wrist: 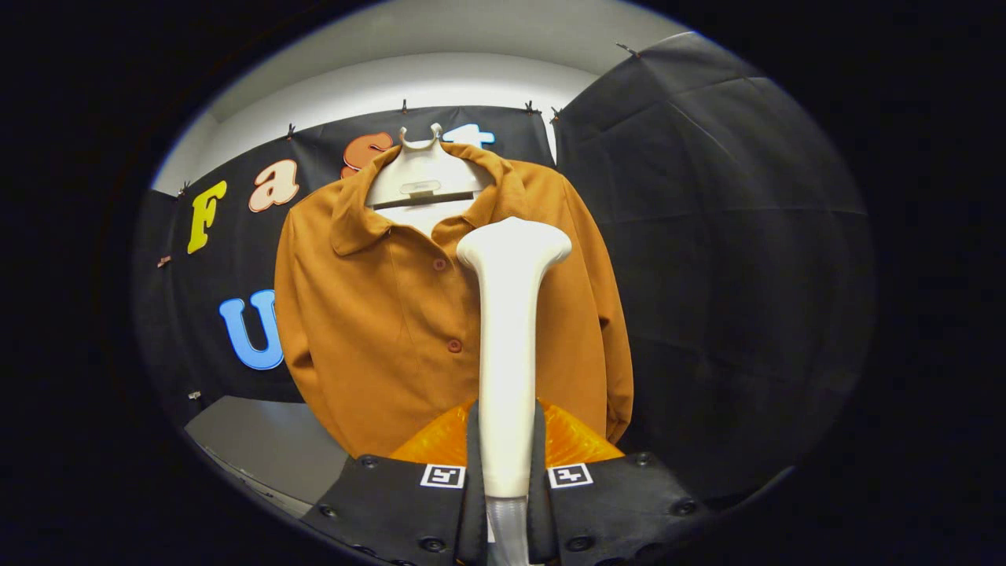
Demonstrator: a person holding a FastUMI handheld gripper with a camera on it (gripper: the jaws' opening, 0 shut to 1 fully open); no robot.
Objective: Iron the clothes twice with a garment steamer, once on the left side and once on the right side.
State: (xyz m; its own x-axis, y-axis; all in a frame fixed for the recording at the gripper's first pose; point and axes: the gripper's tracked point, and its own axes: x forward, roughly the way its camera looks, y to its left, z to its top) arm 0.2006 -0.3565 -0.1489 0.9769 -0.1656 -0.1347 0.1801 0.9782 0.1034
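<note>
An orange-brown buttoned shirt hangs on a white hanger against the booth wall, straight ahead of me. My gripper is shut on the white handle of the garment steamer, which stands upright between the fingers. The steamer's flared head is raised to the shirt's upper chest, just right of the button line below the collar. Whether the head touches the cloth I cannot tell. The steamer hides the middle strip of the shirt's right half.
Black cloth walls stand behind the shirt and to its right. A grey surface lies below the shirt's left side. A white wall rises above the cloth.
</note>
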